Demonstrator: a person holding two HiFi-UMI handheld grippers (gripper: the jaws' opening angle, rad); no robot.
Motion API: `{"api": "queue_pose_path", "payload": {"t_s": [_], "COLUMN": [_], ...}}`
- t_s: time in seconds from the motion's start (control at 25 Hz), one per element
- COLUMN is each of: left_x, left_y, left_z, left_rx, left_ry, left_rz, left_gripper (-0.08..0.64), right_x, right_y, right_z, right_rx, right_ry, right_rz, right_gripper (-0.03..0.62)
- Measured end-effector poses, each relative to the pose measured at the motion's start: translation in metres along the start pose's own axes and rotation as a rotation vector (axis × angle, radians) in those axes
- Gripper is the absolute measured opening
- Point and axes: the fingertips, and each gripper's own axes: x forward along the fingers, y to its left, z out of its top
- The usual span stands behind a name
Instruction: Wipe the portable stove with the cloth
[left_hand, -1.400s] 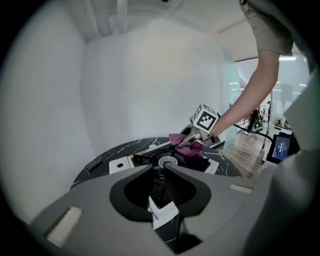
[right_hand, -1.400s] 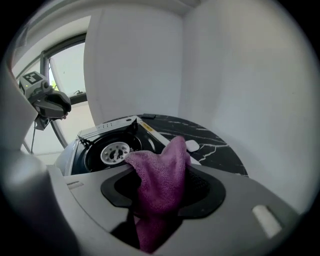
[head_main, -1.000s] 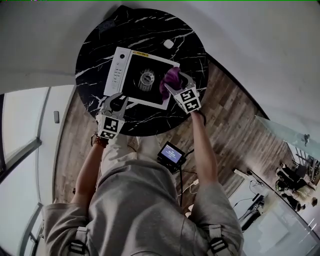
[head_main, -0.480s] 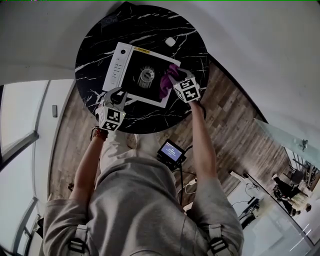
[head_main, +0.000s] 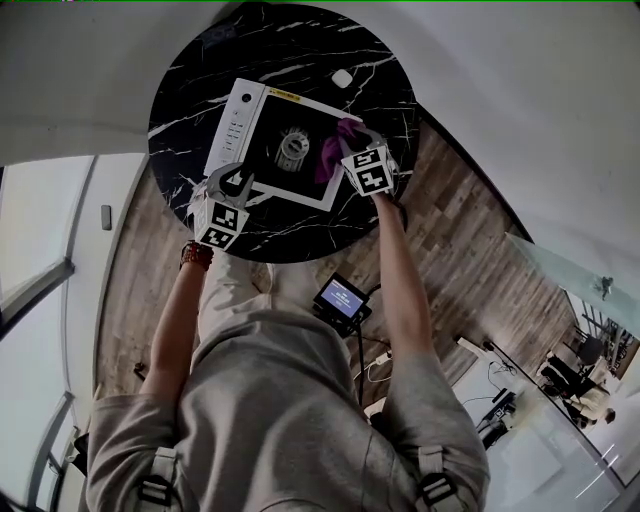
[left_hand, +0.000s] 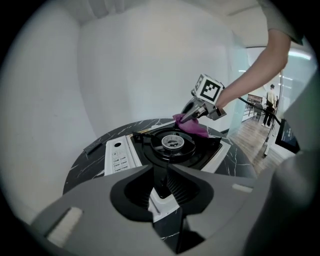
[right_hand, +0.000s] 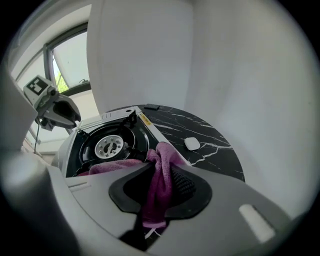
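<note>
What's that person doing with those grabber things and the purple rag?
A person is cleaning a portable stove on a round black table. The right gripper has just been closing its jaws on the purple cloth, which sits bunched on the stove's black top beside the burner. The left gripper has just been opening its jaws, and the stove's white near edge sits between them, probably to hold the stove steady.

Purple cloth (right_hand: 161, 172) tight in right tool (right_hand: 158, 199)
</note>
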Motion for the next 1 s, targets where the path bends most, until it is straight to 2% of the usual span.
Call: {"api": "queue_pose_path", "payload": {"t_s": [0.16,0.28,0.4,0.56,1.0], "left_x": [0.005,0.015,0.016,0.02,0.018], "left_y": [-0.001,-0.016,-0.014,-0.013,-0.009], "left_z": [-0.006,-0.006,-0.008,-0.011,-0.011], "left_rx": [-0.004,0.038,0.073,0.043,0.02], "left_ry": [0.031,0.038,0.051,0.063,0.063], "left_rz": [-0.009,-0.052,-0.061,-0.038,-0.019], "left_gripper": [0.083,0.083,0.077,0.048,0.048], "right_x": [0.0,-0.009,-0.008,-0.016,-0.033], "right_y": [0.012,0.015,0.031,0.052,0.104], "right_z": [0.001,-0.008,-0.008,-0.017,-0.036], "right_rx": [-0.05,-0.079,-0.107,-0.135,-0.252], "right_ry": [-0.006,0.02,0.023,0.029,0.064], "right_rz": [0.005,0.004,0.027,0.074,0.177], "right_gripper": [0.081,0.08,0.077,0.077,0.072]}}
